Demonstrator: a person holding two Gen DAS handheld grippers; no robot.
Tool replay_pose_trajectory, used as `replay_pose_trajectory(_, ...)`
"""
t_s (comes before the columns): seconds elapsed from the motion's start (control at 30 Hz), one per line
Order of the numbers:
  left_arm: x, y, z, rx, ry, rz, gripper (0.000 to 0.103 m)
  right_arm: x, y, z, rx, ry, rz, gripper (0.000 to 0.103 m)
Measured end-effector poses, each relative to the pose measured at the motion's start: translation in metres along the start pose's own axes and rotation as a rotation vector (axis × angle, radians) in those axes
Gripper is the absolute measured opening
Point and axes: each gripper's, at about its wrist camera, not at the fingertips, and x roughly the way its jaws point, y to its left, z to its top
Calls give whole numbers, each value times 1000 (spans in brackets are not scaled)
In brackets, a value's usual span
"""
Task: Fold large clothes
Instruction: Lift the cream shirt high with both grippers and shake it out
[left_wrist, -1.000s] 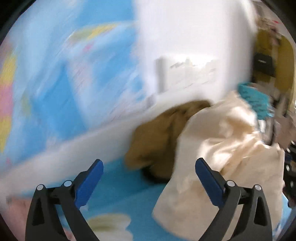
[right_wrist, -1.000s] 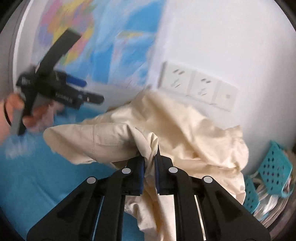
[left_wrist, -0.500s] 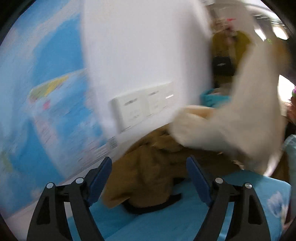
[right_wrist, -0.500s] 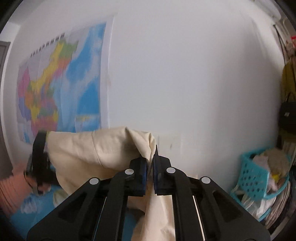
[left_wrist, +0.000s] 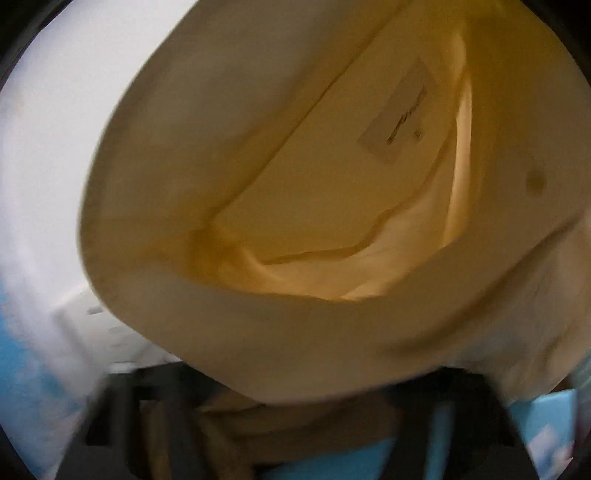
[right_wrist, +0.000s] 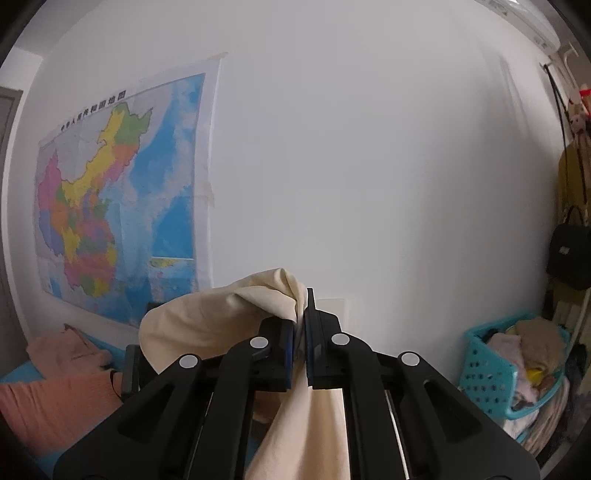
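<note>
A cream garment (left_wrist: 295, 184) fills the left wrist view, its inside and a white label (left_wrist: 397, 122) facing the camera. It drapes over my left gripper, whose jaws are closing; only its blurred black frame (left_wrist: 122, 417) shows, so whether cloth lies between the pads is hidden. Held high in front of the white wall, my right gripper (right_wrist: 301, 310) is shut on a bunched edge of the cream garment (right_wrist: 207, 321), which hangs down between its arms. A black part (right_wrist: 130, 365) under the cloth at the left looks like the left gripper.
A brown garment (left_wrist: 236, 424) lies on the blue bed sheet (left_wrist: 546, 417) below. A map (right_wrist: 110, 206) hangs on the wall at the left. Pink fabric (right_wrist: 55, 398) fills the lower left. A teal laundry basket (right_wrist: 491, 373) and a black bag (right_wrist: 569, 254) stand at the right.
The left gripper swung right into the hanging cream garment, which now covers its view and fingers. The right gripper rose with the cloth, then held nearly still.
</note>
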Motion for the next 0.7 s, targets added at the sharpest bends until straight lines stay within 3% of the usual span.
replay_pose_trajectory(0.03, 2, -5, 9, -13, -17, -3, 13, -2, -3, 1, 1, 1, -8, 5)
replay_pose_trajectory(0.1, 0, -15, 28, -39, -63, -26, 6, -11, -13, 6, 6, -8, -33, 5)
replay_pose_trajectory(0.27, -28, -49, 68, -15, -160, 38, 5, -46, -26, 42, 17, -74, -62, 5)
replay_pose_trajectory(0.47, -128, -86, 126, -50, -314, 103, 9, -117, -3, 117, -30, -224, -26, 5)
replay_pose_trajectory(0.53, -168, -92, 128, -76, -365, 72, 13, -143, 12, 140, -59, -279, 3, 5)
replay_pose_trajectory(0.57, -183, -95, 125, -86, -386, 39, 31, -159, 22, 152, -67, -307, 25, 5)
replay_pose_trajectory(0.6, -203, -101, 116, -80, -418, 15, 76, -168, 30, 157, -81, -320, 40, 5)
replay_pose_trajectory(0.63, -218, -108, 104, -76, -451, 56, 97, -175, 38, 162, -95, -330, 43, 5)
replay_pose_trajectory(0.67, -229, -114, 91, -69, -482, 85, 93, -183, 45, 165, -101, -341, 44, 5)
replay_pose_trajectory(0.7, -238, -120, 75, -51, -479, 52, 96, -191, 50, 167, -98, -344, 64, 5)
